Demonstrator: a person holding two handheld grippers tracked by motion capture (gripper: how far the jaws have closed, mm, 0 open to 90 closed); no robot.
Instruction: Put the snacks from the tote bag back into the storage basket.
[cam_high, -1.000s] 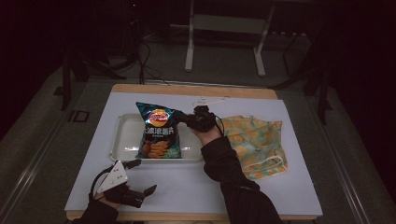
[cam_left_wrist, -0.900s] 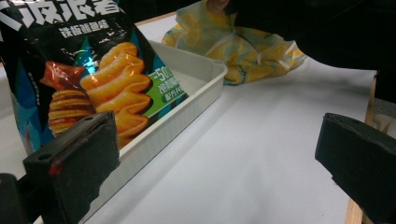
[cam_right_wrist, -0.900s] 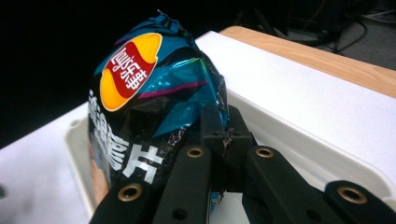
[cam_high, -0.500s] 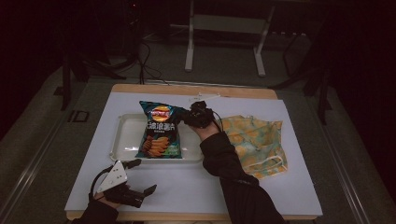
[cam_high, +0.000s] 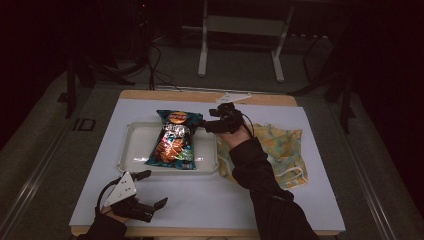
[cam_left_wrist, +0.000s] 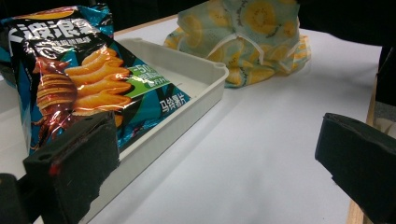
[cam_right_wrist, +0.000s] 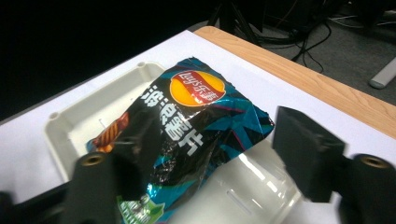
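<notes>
Since the white tray (cam_high: 135, 145) anchors everything, places are read off it: the crisp bag (cam_high: 173, 139) lies in its right half, long axis running near edge to far edge, top end resting over the far rim. The patterned cloth (cam_high: 285, 150) sits just beside the tray's right wall. The right gripper (cam_high: 207, 125) (much the nearer tool) hovers above that right rim by the bag's top corner, jaws just opened, apart, nothing between them; forearm stretched fwd. The left gripper (cam_high: 150, 190) rests well short of the tray's near edge, jaws apart, empty.
</notes>
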